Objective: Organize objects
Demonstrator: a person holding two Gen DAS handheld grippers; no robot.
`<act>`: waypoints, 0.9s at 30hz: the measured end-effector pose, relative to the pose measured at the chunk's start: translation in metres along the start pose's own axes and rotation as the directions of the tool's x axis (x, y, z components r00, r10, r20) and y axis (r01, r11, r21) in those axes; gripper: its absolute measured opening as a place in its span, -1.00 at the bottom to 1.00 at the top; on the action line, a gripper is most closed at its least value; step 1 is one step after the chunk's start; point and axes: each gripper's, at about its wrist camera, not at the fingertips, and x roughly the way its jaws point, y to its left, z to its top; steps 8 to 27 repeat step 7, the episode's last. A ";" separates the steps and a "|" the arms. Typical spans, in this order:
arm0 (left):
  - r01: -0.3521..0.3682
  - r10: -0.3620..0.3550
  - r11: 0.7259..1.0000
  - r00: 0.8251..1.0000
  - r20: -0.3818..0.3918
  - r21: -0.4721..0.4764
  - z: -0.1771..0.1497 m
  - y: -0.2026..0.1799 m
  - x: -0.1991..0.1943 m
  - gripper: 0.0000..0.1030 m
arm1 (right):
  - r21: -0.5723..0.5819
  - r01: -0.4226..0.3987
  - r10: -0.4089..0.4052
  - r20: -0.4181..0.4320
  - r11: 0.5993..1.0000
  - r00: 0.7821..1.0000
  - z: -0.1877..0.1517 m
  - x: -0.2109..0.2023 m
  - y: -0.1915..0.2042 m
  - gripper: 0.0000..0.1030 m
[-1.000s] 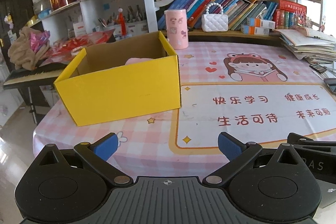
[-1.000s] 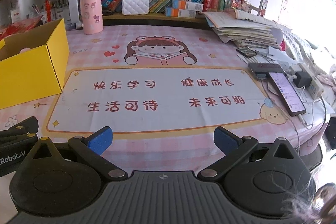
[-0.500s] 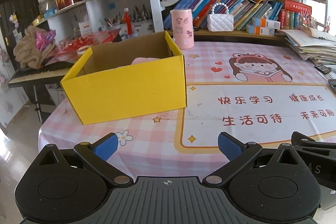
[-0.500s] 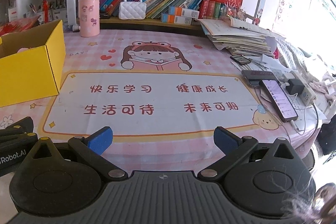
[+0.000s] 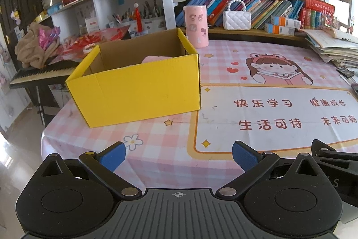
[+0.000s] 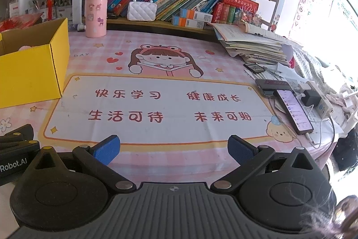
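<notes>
Both tools hang back at the near edge of the bench [image 6: 156, 158], and neither holds anything: the left hand-held gripper [image 5: 177, 155] has its blue-padded fingers spread wide with only the checked cloth between them, and the right hand-held gripper [image 6: 173, 149] is spread just as wide over the printed mat [image 6: 156, 104]. Ahead of the left hand-held gripper and a little to its left stands the open yellow box [image 5: 136, 91], resting on the bench with its near wall facing the camera; over that wall a pink object [image 5: 154, 58] shows inside, too hidden to name. From the right hand-held gripper the same box sits well off to the left. Straight ahead of both, the middle of the bench is bare of loose items. Farther ahead, near the shelf, a pink cylindrical container [image 5: 196, 25] stands upright just beyond the box's far right corner. Off to the right of the right hand-held gripper lie a phone [image 6: 294, 111] and a stack of papers [image 6: 252, 46]. By my reading, the sorting is between picks or nearly finished, with no item in hand. The next move, if any, calls for choosing a target, probably the pink container, reaching forward past the box and closing on it upright.
</notes>
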 end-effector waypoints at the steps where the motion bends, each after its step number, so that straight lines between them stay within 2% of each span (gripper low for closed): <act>1: 0.001 -0.001 1.000 1.000 -0.001 -0.001 0.000 0.000 0.000 0.99 | -0.002 0.002 -0.002 0.000 1.000 1.000 0.000 0.001 0.000 1.00; 27: 0.007 -0.007 1.000 1.000 -0.021 -0.014 0.000 0.002 0.005 0.99 | -0.015 0.003 -0.003 -0.007 1.000 1.000 -0.001 0.004 0.000 1.00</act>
